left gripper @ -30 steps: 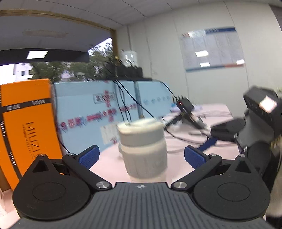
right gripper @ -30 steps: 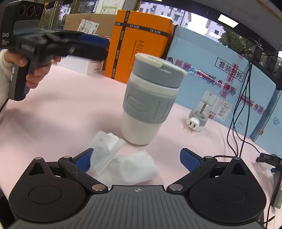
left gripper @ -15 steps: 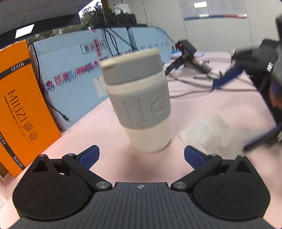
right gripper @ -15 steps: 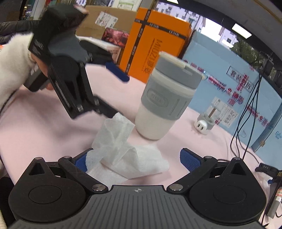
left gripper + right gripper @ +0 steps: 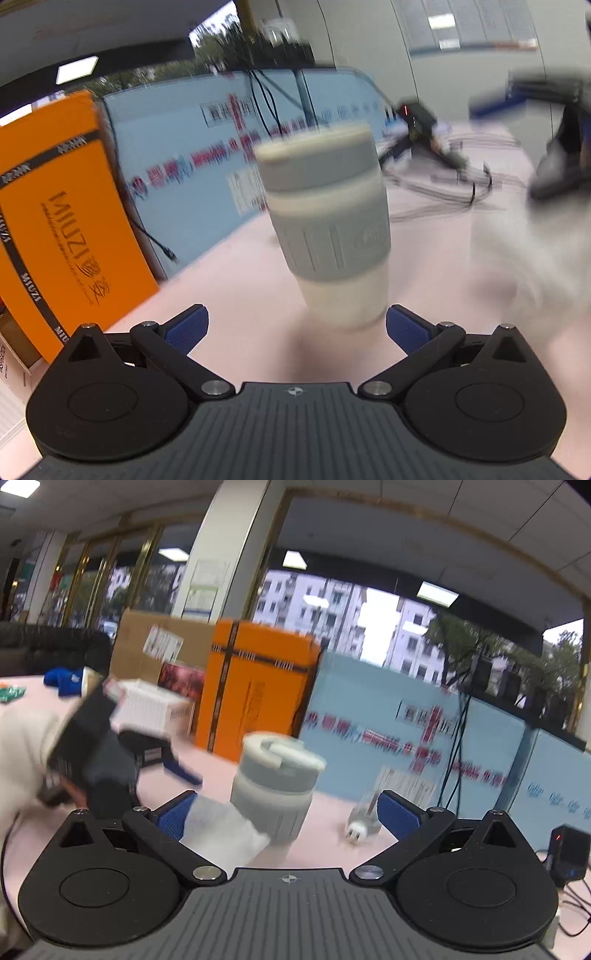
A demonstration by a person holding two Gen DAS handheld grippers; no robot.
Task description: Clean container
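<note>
Standing upright on the pink desk (image 5: 240, 295), the grey-sleeved container (image 5: 328, 236) is sitting just ahead of the left gripper (image 5: 295, 326), whose fingers are spread wide. Beside the container, the right gripper (image 5: 286, 814) is also gaping, a white tissue (image 5: 221, 830) lying against its left finger.

Grey lid and ribbed grey sleeve on a cream tumbler (image 5: 332, 229), pale pink tabletop (image 5: 236, 295), orange black-banded box (image 5: 62, 221) behind.
</note>
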